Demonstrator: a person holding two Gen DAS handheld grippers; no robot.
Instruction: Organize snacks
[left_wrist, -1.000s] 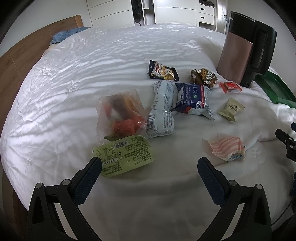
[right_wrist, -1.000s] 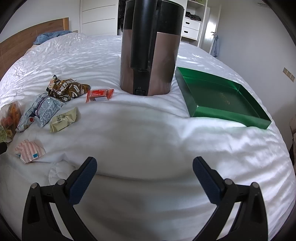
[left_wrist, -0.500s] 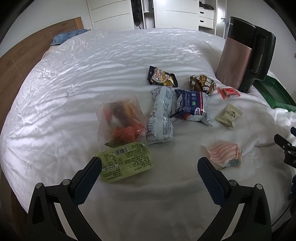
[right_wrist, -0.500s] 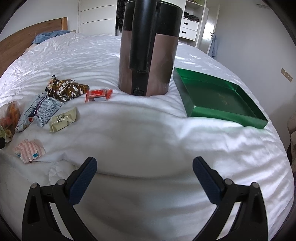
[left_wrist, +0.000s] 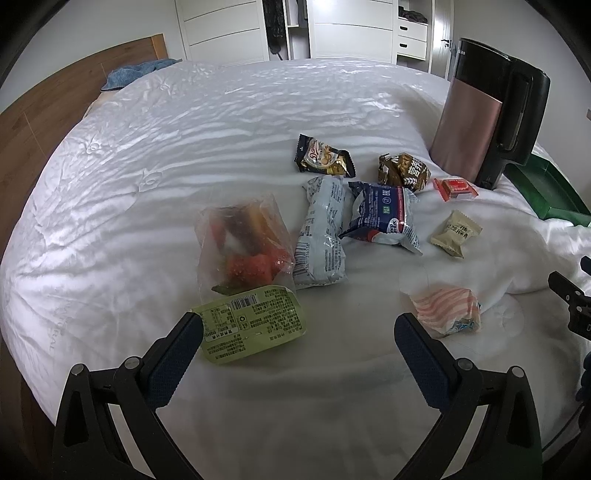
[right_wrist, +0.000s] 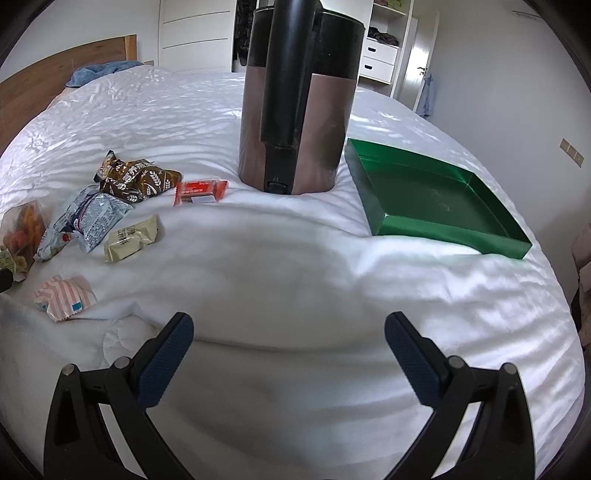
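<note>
Several snack packets lie on a white bed. In the left wrist view: a green label pack (left_wrist: 253, 323), a clear bag of red and dark sweets (left_wrist: 243, 247), a grey-white packet (left_wrist: 323, 230), a blue packet (left_wrist: 384, 218), a pink striped packet (left_wrist: 447, 310), a beige packet (left_wrist: 456, 233). My left gripper (left_wrist: 299, 332) is open and empty, just in front of the green pack. My right gripper (right_wrist: 290, 334) is open and empty over bare bedding. An empty green tray (right_wrist: 432, 201) lies ahead right of it.
A tall brown and black kettle (right_wrist: 299, 96) stands on the bed between snacks and tray; it also shows in the left wrist view (left_wrist: 487, 110). A red packet (right_wrist: 199, 190) and brown packet (right_wrist: 138, 179) lie beside it. A wooden headboard (left_wrist: 44, 110) and wardrobes stand behind.
Both views have shifted slightly: the snacks and the kettle sit a little lower in the frames. Both grippers stay open and nothing on the bed has moved.
</note>
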